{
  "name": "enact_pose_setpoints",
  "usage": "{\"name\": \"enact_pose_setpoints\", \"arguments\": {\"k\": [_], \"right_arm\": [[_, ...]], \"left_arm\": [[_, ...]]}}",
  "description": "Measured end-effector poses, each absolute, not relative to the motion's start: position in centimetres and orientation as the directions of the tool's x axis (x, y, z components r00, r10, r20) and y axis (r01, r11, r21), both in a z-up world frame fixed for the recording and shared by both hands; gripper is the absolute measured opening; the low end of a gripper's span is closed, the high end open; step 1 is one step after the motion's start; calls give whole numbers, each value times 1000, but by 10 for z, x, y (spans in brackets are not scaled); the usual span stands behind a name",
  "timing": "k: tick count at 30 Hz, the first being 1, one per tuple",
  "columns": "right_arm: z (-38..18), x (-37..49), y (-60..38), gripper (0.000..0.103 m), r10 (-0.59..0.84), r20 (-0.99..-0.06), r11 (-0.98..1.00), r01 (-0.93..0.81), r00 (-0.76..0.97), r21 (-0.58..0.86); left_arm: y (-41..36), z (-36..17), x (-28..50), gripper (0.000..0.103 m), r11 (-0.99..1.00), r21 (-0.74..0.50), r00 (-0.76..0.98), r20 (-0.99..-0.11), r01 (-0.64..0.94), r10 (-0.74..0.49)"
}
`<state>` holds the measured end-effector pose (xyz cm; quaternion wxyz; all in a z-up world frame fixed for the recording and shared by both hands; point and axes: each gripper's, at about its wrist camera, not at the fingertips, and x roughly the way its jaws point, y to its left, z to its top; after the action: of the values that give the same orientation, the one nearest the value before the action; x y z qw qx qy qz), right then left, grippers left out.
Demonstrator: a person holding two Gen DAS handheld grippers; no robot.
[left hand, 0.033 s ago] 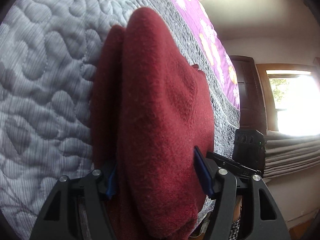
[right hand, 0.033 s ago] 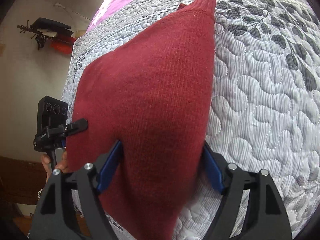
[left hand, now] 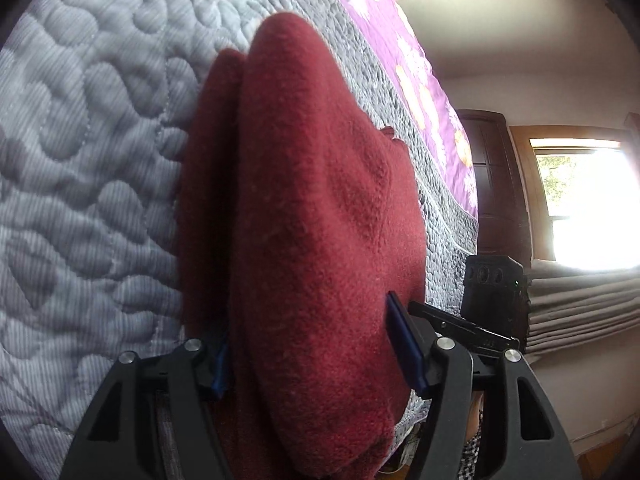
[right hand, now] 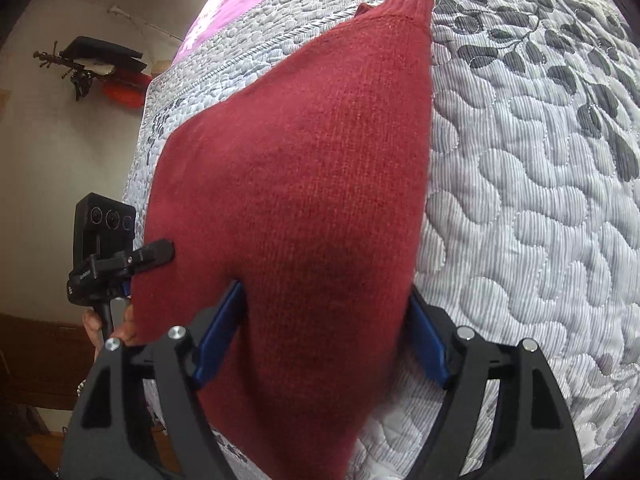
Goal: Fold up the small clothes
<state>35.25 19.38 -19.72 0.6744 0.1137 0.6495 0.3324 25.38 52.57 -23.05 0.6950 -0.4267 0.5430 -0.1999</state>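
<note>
A dark red knitted garment (left hand: 320, 200) lies folded in layers on a grey quilted bedspread (left hand: 88, 160). Its near edge bulges up between the blue pads of my left gripper (left hand: 312, 344), which is shut on the thick cloth. In the right wrist view the same red garment (right hand: 304, 168) stretches from a ribbed cuff at the far end down into my right gripper (right hand: 324, 332), also shut on it. The left gripper (right hand: 152, 256) shows at the garment's left edge, held by a hand (right hand: 96, 324). The right gripper's finger (left hand: 452, 318) pokes in beside the cloth.
The bedspread (right hand: 540, 200) has a leaf pattern and a purple flowered sheet (left hand: 424, 92) beyond it. The bed's edge runs close behind the garment. A bright window (left hand: 592, 200), dark wooden door (left hand: 496, 184) and stacked grey bedding (left hand: 580, 300) stand past the bed.
</note>
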Motion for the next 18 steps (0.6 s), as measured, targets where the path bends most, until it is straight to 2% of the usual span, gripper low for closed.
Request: {"name": "enact_pose_setpoints", "arguments": {"k": [2,4,5,6,9,18], "right_arm": [[-199,355,196,71,597,-799,752,-300,-69,587],[-197,353,195,61,603,-795,747,-304,-65,591],[-195,351,195,53,609,-791,742,-312,-57,593],[-190,349,192,47,617,-786,736,-321,-47,597],[-174,341,187,41,625,-780,729,-344,-21,593],[-131,309,141,39,620,-784,731,-352,-13,584]], "left_arm": [[523,-230,251,42,564,-805,322,-592,-183,-739],[524,-234,248,31,545,-816,337,-576,-192,-745],[526,-237,247,29,528,-826,347,-563,-200,-750],[527,-239,245,28,507,-836,362,-549,-212,-753],[522,-229,237,25,507,-838,400,-543,-201,-739],[471,-186,214,23,490,-861,397,-500,-136,-770]]}}
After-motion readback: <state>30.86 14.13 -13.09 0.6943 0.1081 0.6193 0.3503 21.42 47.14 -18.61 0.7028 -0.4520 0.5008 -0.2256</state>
